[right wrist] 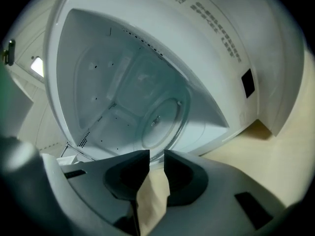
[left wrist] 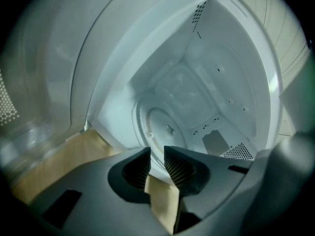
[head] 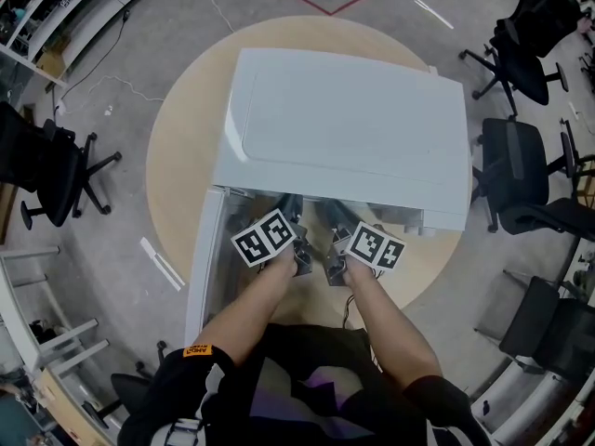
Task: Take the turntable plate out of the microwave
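Both grippers sit at the microwave's (head: 353, 128) open mouth, lower centre of the head view. The left gripper (left wrist: 157, 163) and right gripper (right wrist: 156, 163) have jaws apart and empty (just table (head: 186, 156) showing through). The turntable plate (left wrist: 165, 127) lies flat inside, and each gap seems aimed at its near rim.

Clear round glass turntable plate (left wrist: 162, 122) lies flat on the cavity floor of the white box-shaped metal microwave (head: 353, 128), centred on its hub, near edge close to the opening right in front of me. Microwave sits on the round wooden table (head: 181, 156), w/ its door (head: 200, 258) swung wide open on my left. Cavity walls are white & perforated.
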The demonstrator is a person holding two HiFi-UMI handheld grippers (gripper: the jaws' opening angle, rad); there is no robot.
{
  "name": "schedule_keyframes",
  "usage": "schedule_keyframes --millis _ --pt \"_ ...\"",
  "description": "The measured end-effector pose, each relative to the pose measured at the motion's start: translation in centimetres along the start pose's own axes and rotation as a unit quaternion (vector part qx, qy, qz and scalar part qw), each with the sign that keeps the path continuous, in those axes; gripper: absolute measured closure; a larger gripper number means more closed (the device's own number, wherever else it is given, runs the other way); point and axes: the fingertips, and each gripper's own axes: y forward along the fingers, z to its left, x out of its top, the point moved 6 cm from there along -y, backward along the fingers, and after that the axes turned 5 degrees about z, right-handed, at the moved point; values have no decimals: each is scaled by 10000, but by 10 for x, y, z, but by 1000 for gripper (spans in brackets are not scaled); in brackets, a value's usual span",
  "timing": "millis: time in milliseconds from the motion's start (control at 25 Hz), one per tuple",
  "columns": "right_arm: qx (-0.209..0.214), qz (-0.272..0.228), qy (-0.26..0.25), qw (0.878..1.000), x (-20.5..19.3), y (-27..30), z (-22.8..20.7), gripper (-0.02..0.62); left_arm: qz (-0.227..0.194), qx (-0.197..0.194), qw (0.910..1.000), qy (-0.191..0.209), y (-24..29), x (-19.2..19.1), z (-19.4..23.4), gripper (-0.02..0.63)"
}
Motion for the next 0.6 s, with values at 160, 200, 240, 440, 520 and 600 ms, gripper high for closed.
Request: schedule_keyframes --millis 160,200,240,440,520,600 --pt "14 12 118 9999 -2 5 -1 518 -12 -47 10000 -63 -2 1 0 479" --pt "16 13 151 9999 -2 6 -1 518 -44 -107 9999 -50 -3 2 -2 479" --pt "21 17 190 9998 -2 7 -1 518 -102 -219 9997 -5 -4 4 -6 480" --pt "-4 24 270 9996 -1 9 -3 518 -303 -634 9973 228 -2 20 -37 488" --pt "-7 33 263 9996 -1 8 -3 518 -309 -520 9980 180 -4 21 -34 488" --pt "0 36 244 9997 0 7 -5 518 -303 -431 9986 76 -4 18 -27 486"
